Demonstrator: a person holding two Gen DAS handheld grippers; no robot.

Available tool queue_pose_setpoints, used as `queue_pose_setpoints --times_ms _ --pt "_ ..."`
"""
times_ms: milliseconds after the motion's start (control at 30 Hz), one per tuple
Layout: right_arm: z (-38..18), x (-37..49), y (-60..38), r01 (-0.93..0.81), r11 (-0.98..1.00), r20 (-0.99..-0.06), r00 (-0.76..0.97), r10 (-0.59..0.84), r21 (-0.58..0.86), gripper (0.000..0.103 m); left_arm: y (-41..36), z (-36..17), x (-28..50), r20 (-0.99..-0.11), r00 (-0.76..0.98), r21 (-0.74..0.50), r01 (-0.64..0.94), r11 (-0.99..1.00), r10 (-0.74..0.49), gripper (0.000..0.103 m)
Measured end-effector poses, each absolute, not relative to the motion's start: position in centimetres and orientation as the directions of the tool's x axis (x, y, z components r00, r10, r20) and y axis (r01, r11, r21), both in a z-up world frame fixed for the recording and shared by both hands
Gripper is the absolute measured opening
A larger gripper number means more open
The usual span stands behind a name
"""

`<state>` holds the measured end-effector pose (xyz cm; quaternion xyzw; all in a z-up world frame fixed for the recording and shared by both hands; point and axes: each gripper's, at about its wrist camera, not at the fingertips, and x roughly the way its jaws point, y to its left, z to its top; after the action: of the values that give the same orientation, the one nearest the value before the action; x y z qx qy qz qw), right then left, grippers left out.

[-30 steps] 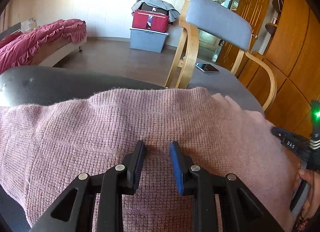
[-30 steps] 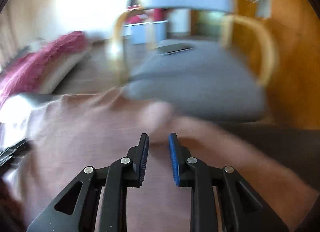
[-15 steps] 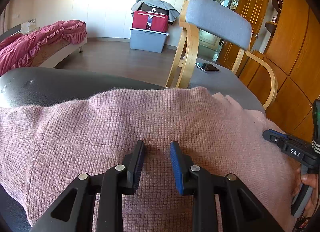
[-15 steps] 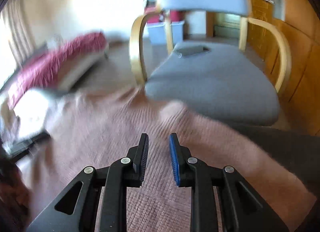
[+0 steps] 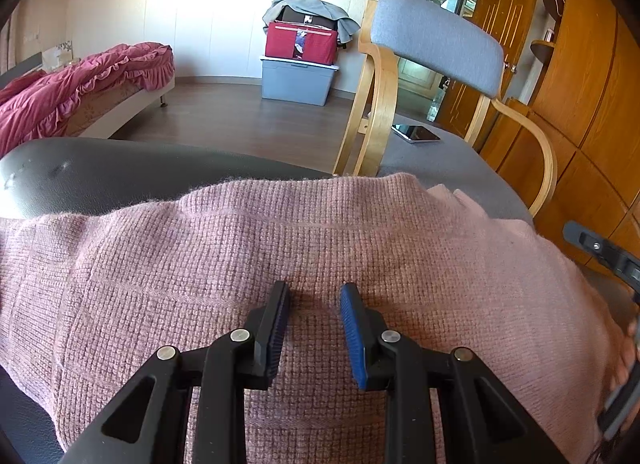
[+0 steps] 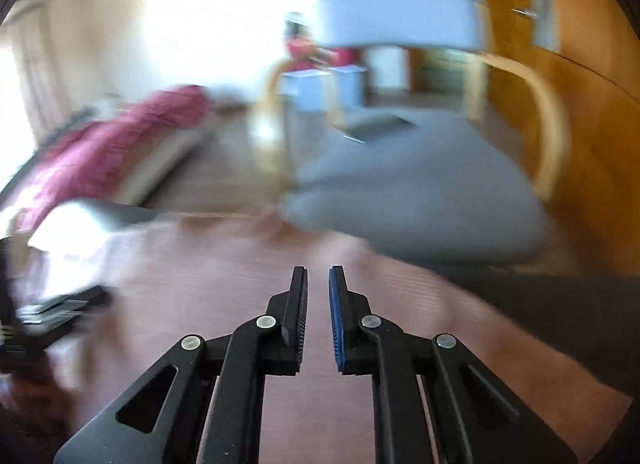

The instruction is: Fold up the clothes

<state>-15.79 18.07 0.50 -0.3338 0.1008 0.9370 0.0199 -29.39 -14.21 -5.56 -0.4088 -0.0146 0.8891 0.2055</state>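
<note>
A pink knitted sweater (image 5: 280,248) lies spread over a dark table (image 5: 120,172). My left gripper (image 5: 314,296) hovers low over its middle, jaws open with a moderate gap, nothing between them. The right gripper shows at the right edge of the left wrist view (image 5: 600,252). In the blurred right wrist view, my right gripper (image 6: 318,280) is over the sweater (image 6: 240,284), jaws apart by a narrow gap and empty.
A grey-cushioned wooden armchair (image 5: 436,40) stands just beyond the table, with a phone (image 5: 416,133) on its seat. A bed with red bedding (image 5: 80,80) is at the left. Storage boxes (image 5: 298,64) stand by the far wall. Wooden cabinets (image 5: 580,64) are at the right.
The right gripper has swung over the sweater, its view still blurred by motion. The left gripper has barely moved. Both stay open.
</note>
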Motion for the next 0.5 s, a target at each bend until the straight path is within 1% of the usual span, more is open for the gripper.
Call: queue_pose_setpoints --times_ms 67,167,267,333,433,467,500 --pt "0.5 -17.0 13.9 -0.020 -0.984 -0.623 -0.776 -0.098 0.179 0.011 -14.6 -5.6 -29.5 -0.717 -0.577 -0.216 -0.350 -0.912 0.391 0.026" --pt "0.0 -18.3 10.5 0.090 -0.971 -0.660 -0.719 -0.216 0.220 0.011 -14.8 -5.6 -29.5 -0.714 -0.571 -0.236 -0.348 -0.907 0.405 0.026" --pt "-1.9 -19.0 9.5 0.115 -0.960 -0.704 -0.658 -0.267 0.257 0.011 -14.9 -5.6 -29.5 -0.713 -0.569 -0.240 -0.349 -0.906 0.408 0.026" --pt "-4.5 -21.1 9.9 0.100 -0.953 -0.730 -0.621 -0.286 0.287 0.011 -15.0 -5.6 -29.5 -0.712 -0.566 -0.251 -0.348 -0.903 0.416 0.026" --pt "-6.1 -23.0 14.5 0.083 -0.882 -0.675 -0.611 -0.413 0.465 0.010 -15.1 -5.6 -29.5 -0.710 -0.563 -0.261 -0.347 -0.901 0.423 0.026" --pt "-6.4 -22.5 16.4 0.056 -0.858 -0.653 -0.624 -0.430 0.511 0.009 -15.0 -5.6 -29.5 -0.711 -0.562 -0.261 -0.348 -0.901 0.423 0.026" --pt "-6.7 -21.8 18.4 0.027 -0.834 -0.630 -0.641 -0.438 0.551 0.006 -15.1 -5.6 -29.5 -0.710 -0.562 -0.262 -0.348 -0.900 0.424 0.026"
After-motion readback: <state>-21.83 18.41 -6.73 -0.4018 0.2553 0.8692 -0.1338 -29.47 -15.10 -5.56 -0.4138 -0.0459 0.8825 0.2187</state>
